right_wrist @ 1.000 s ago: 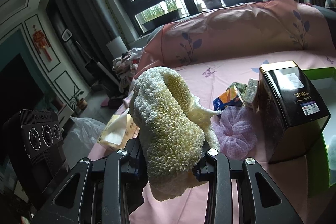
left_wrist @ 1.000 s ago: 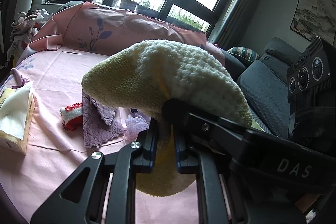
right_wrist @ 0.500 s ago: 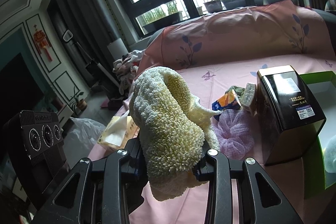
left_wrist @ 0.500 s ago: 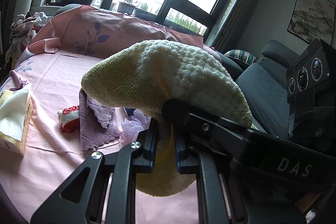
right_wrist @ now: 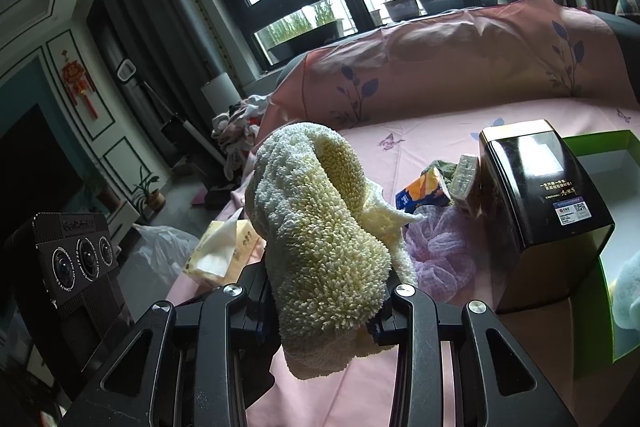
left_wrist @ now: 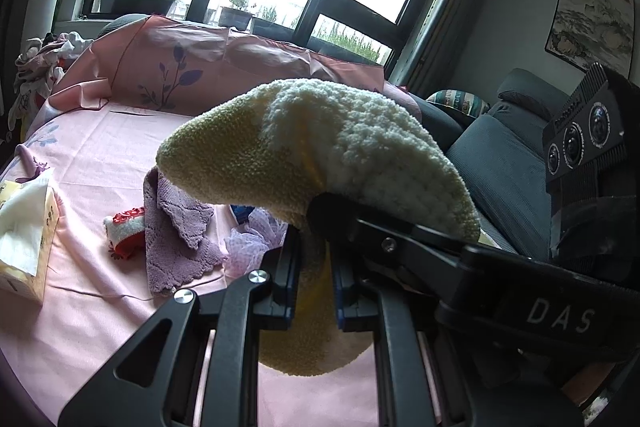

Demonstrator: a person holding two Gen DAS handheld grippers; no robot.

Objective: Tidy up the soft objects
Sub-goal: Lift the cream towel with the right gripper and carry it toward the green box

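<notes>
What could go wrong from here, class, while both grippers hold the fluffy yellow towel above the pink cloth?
1. The left gripper pinches only a narrow fold of the yellow towel; that fold might slip free.
2. The towel's hanging end may drag on the pink cloth or catch the lilac mesh scrunchie.
3. Swinging toward the green box, the towel could bump the black tin in front.

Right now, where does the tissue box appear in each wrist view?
Left wrist: tissue box at the left edge, on the pink sheet.
Right wrist: tissue box left of centre, behind the yellow towel.
Shared landmark: the lilac mesh pouf.
</notes>
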